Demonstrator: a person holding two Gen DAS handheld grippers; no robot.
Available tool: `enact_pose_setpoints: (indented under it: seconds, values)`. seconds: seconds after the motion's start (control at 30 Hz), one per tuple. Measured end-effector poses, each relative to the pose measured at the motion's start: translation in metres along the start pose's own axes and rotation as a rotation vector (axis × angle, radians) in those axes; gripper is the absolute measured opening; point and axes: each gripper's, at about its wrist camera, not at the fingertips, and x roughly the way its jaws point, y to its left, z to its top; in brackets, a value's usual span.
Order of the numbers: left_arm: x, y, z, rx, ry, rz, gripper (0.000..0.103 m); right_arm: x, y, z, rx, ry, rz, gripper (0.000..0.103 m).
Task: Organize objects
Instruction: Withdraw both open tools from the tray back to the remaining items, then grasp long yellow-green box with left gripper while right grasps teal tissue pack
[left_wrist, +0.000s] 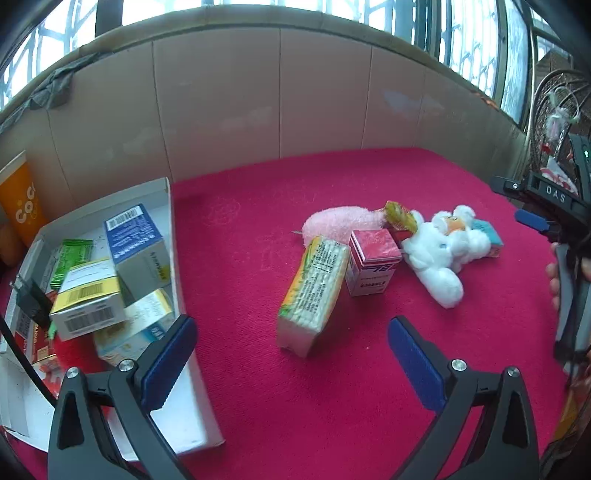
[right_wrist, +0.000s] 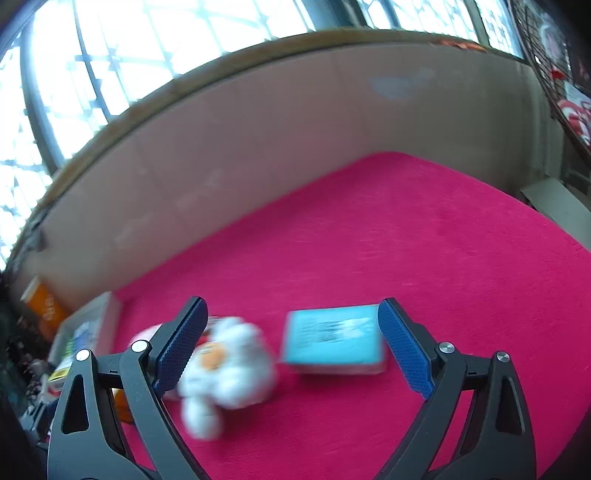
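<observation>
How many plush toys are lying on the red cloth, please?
2: a white plush toy in the middle of the loose pile, and a pink plush toy behind the boxes there. Others may be hidden beneath.

a red cloth (left_wrist: 332, 406) covers the worktop; behind it a row of beige panels (left_wrist: 221, 103), and above them barred windows (left_wrist: 458, 33) admit bright daylight.
</observation>
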Motion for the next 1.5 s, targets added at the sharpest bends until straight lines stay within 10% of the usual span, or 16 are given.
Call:
enact_pose_setpoints:
  seconds: [0.17, 0.4, 0.6, 0.9, 1.2, 1.5]
  values:
    - [0.019, -0.012, 0.004, 0.025, 0.014, 0.008, 0.103, 0.048, -0.055, 0.025, 0.125, 0.115, -0.01, 0.094]
    - [0.035, -0.016, 0.01, 0.076, 0.007, 0.028, 0.103, 0.098, -0.048, 0.031, 0.085, 0.281, 0.264, 0.094]
    - [0.044, -0.01, 0.01, 0.069, 0.043, -0.03, 0.103, 0.065, -0.046, 0.012, -0.087, 0.366, 0.354, 0.094]
    - [0.055, -0.018, 0.016, 0.126, 0.076, -0.016, 0.102, 0.054, -0.03, -0.012, -0.467, 0.287, 0.125, 0.093]
    - [0.061, -0.022, 0.014, 0.127, 0.096, -0.061, 0.026, 0.062, -0.004, -0.017, -0.564, 0.287, 0.076, 0.05]
    - [0.029, -0.024, 0.002, 0.115, -0.031, -0.028, 0.022, 0.062, 0.013, -0.027, -0.576, 0.27, 0.035, 0.049]
